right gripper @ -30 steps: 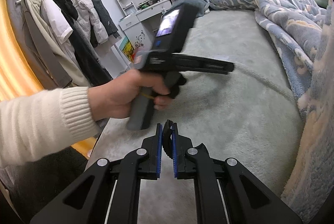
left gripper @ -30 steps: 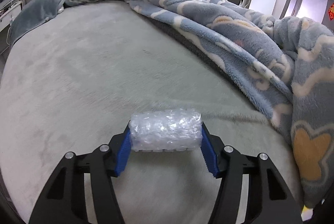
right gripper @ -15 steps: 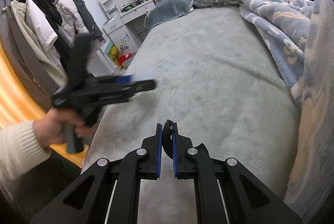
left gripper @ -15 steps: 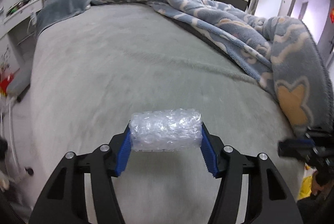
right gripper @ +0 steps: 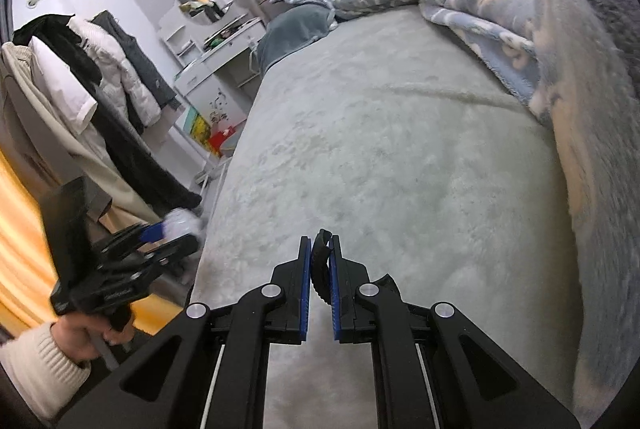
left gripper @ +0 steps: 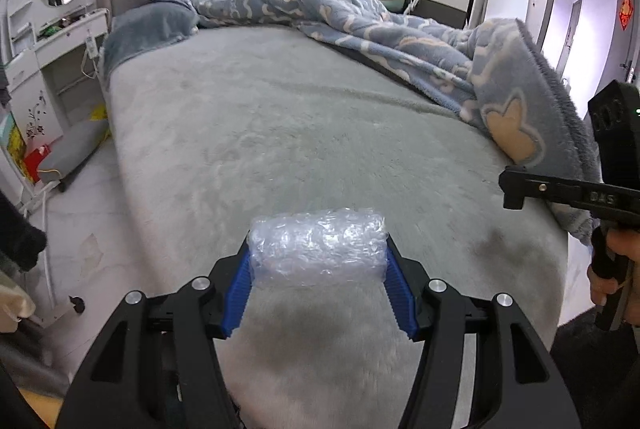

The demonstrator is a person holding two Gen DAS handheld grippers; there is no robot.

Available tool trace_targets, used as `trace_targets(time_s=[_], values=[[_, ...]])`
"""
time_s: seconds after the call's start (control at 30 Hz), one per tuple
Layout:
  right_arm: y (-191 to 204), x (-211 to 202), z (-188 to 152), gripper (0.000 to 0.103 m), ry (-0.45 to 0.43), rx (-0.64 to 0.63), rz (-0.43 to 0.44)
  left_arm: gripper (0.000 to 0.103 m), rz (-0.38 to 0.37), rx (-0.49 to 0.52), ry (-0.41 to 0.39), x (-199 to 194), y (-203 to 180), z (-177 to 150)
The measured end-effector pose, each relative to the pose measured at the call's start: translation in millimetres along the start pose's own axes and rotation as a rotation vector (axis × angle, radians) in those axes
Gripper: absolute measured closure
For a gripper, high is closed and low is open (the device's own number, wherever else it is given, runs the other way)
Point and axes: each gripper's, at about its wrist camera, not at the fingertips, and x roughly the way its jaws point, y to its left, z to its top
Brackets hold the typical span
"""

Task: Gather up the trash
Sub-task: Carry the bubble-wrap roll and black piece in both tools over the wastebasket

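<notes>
You're mid-carry: your left gripper clamps the bubble-wrap wad over the bed's near left edge, your right gripper pinches a small black scrap; next, find a bin, none in view

Handheld grippers, pair, with wearer's sleeve

Black frames showing silver screws and blue ribbed pads; cream ribbed knit sleeve covering the wrist.
</notes>
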Motion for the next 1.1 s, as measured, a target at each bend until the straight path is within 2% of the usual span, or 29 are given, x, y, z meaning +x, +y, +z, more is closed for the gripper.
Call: trace_targets(time_s=[0.23,0.43,0.53,0.6,0.67,0.87,1.1], values=[[51,15,-20,0.094,0.027,-0.044,0.0,0.041,0.069,-0.018,-0.047,-46,10,-25],[91,22,-17,0.094,0.042,-0.14,-0.05,0.041,0.133,-0.086,-0.028,-76,40,-57],[108,25,-16,0.094,0.029,-0.173,-0.094,0.041,0.14,-0.177,-0.015,-81,61,-67],[113,35,-19,0.094,0.049,-0.149,-0.086,0.041,0.175,-0.2,-0.016,-84,72,-71],[127,43,-20,0.094,0.049,-0.178,-0.103,0.041,0.191,-0.236,-0.016,-86,84,-76],[164,65,-23,0.094,0.077,-0.249,-0.128,0.041,0.234,-0.294,0.008,-90,110,-89],[199,89,-28,0.094,0.111,-0.31,-0.116,0.041,0.265,-0.359,0.055,-94,142,-109]])
